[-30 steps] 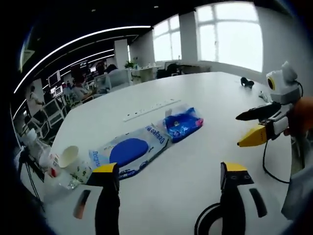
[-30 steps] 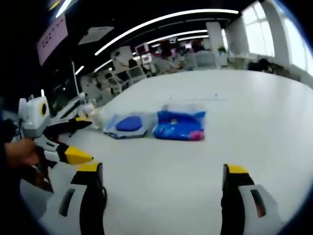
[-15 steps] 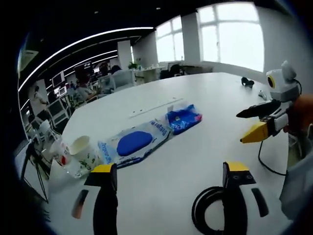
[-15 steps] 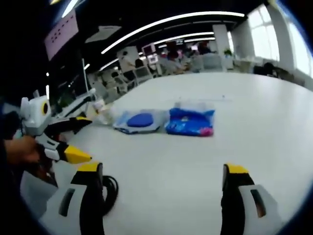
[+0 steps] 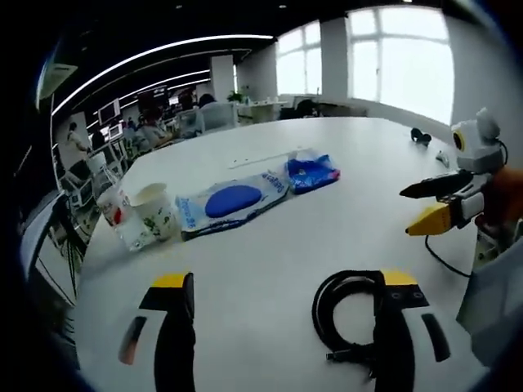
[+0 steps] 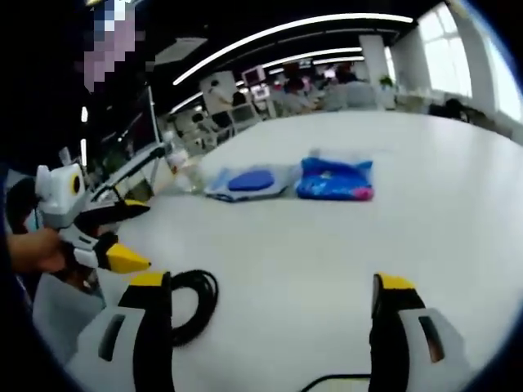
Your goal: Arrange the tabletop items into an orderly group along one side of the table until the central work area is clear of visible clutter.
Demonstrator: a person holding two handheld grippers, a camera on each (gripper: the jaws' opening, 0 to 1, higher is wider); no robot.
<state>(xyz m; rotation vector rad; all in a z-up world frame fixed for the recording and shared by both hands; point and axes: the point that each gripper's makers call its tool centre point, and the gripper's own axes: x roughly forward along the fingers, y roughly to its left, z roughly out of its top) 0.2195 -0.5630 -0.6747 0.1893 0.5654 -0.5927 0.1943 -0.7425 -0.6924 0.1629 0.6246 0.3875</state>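
Hovering over the near part of the white desk (image 5: 343, 204), the left gripper (image 5: 282, 327) had its two yellow-tipped jaws spread wide with nothing between them. A coiled black cable (image 5: 347, 314) lay on the desk just inside its right-hand jaw, partly hidden by that jaw, though whether the two touched could not be told. Beyond, toward the far-left edge of the desk, sat a row of items: a clear plastic cup (image 5: 117, 219) at the edge, a white paper cup (image 5: 155, 211) just beside it, then a flat wipes pack with a blue oval (image 5: 233, 202), and a crumpled blue bag (image 5: 312, 171) next in line. A small dark object (image 5: 420, 135) lay well apart near the far-right edge by the windows.

The right gripper (image 6: 265, 327) likewise stood wide open and held nothing, above bare desk surface. In its view the black cable sat beside its left-hand jaw, and the wipes pack and blue bag lay side by side further out. The left gripper appeared there at the left, held in a hand (image 6: 29, 247), its jaws apart; the right gripper showed at the right edge of the left gripper view, also with jaws parted.
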